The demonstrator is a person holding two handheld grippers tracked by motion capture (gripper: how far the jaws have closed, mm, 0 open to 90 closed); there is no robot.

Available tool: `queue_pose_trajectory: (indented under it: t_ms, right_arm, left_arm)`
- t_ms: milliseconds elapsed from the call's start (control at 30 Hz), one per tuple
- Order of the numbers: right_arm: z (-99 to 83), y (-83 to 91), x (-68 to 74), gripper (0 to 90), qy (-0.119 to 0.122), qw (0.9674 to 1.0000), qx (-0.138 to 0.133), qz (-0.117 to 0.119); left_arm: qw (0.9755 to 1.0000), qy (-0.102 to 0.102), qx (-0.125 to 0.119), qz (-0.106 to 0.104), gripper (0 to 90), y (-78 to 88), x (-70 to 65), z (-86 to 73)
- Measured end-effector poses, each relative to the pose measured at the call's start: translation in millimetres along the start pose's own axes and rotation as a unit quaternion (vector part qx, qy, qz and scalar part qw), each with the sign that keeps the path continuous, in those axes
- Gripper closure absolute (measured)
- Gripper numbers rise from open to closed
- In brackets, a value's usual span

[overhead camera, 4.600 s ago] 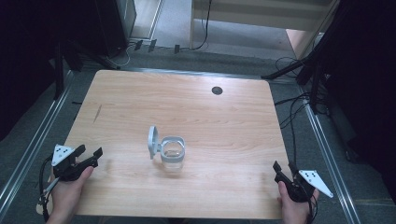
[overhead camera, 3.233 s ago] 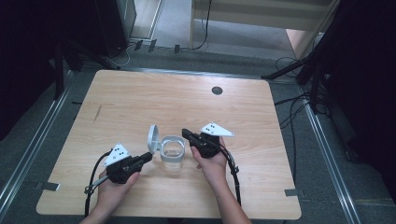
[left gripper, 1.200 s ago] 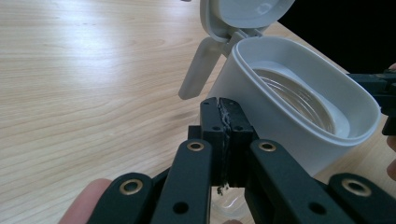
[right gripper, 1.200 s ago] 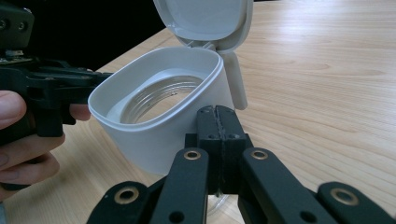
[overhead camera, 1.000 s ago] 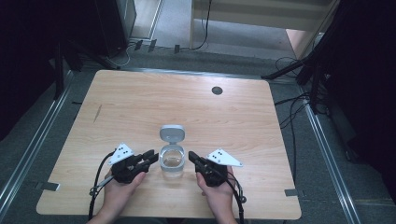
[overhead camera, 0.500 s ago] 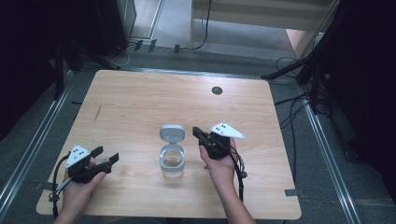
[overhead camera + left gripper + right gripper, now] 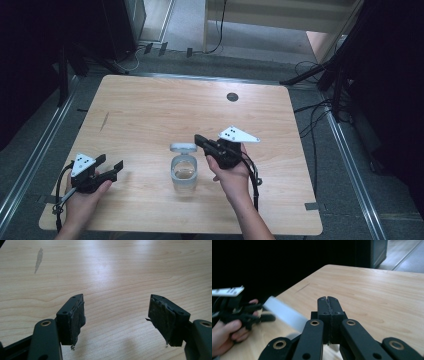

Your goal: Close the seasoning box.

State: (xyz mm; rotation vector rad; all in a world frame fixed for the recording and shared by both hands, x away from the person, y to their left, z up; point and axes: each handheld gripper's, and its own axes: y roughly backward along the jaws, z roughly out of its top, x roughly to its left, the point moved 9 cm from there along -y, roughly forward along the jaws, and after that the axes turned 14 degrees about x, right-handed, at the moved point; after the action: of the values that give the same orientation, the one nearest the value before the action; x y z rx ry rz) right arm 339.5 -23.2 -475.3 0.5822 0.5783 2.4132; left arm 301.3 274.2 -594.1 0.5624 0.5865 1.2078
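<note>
Jar (image 7: 184, 174) near table's (image 7: 150, 110) near-centre edge, hinged lid (image 7: 183, 147) up on far side. Right gripper (image 7: 200, 139), jaws pressed together, just beside lid; likely pushing it down, so press flat and slow. Left gripper (image 7: 111, 162) spread, empty, well left. Count: one jar, one lid, two grippers.

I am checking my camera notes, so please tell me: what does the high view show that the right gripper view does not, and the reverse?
The high view adds the round dark hole in the table, the clear container standing at mid-table, and the floor with cables around.

The right gripper view adds a close look along the right claw: its jaws are pressed together with nothing between them.

Both give the pale wooden tabletop, the container's open lid beside the right claw, and the open left claw held in a hand.
</note>
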Motion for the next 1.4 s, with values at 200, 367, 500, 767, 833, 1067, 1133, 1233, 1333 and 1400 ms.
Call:
queue_pose_trajectory:
  t_ms: [200,367,500,767,833,1067,1133,1233,1333,1400]
  right_arm:
    - [-13.0,25.6,-13.2,77.3,0.007,0.9987,-0.009,-0.049]
    - [-31.1,55.6,-56.2,26.7,-0.013,0.9904,-0.015,-0.137]
    - [-50.7,74.5,-79.1,19.1,-0.042,0.989,-0.011,-0.141]
    - [-82.5,105.3,-115.3,19.2,-0.082,0.9795,-0.017,-0.183]
    - [-96.2,118.5,-130.1,19.7,-0.094,0.9756,-0.019,-0.198]
    - [-130.1,142.9,-155.5,21.2,-0.11,0.967,-0.008,-0.23]
    - [-140.3,148.5,-162.8,21.3,-0.115,0.9639,-0.004,-0.24]
    - [-154.2,155.6,-171.7,22.0,-0.124,0.9613,-0.003,-0.246]
    - [-166.1,162.6,-179.1,22.2,-0.135,0.9592,-0.001,-0.248]
    - [-170.0,165.3,-181.3,22.3,-0.135,0.9583,0.001,-0.252]
  left_arm:
    - [1.0,0.001,0.003,0.0,29.4,-0.6,0.4,-0.4]
    - [1.0,-0.002,0.003,0.001,29.1,-0.2,0.2,-0.5]
    - [1.0,-0.004,0.0,0.001,28.5,-0.1,-0.7,-0.2]
    - [0.9999,-0.005,-0.007,0.007,19.2,1.9,-0.9,0.3]
    - [0.9999,0.003,-0.009,-0.004,17.8,2.9,0.2,0.4]
    - [0.9999,0.005,-0.008,-0.005,17.1,3.0,1.2,0.5]
    - [0.9999,0.005,-0.009,-0.003,17.1,2.7,1.2,0.6]
    - [0.9999,0.005,-0.009,-0.004,17.1,2.7,1.2,0.5]
    - [0.9999,0.004,-0.008,-0.006,17.4,2.9,1.2,0.4]
    - [0.9999,0.004,-0.008,-0.006,17.5,2.9,1.2,0.4]
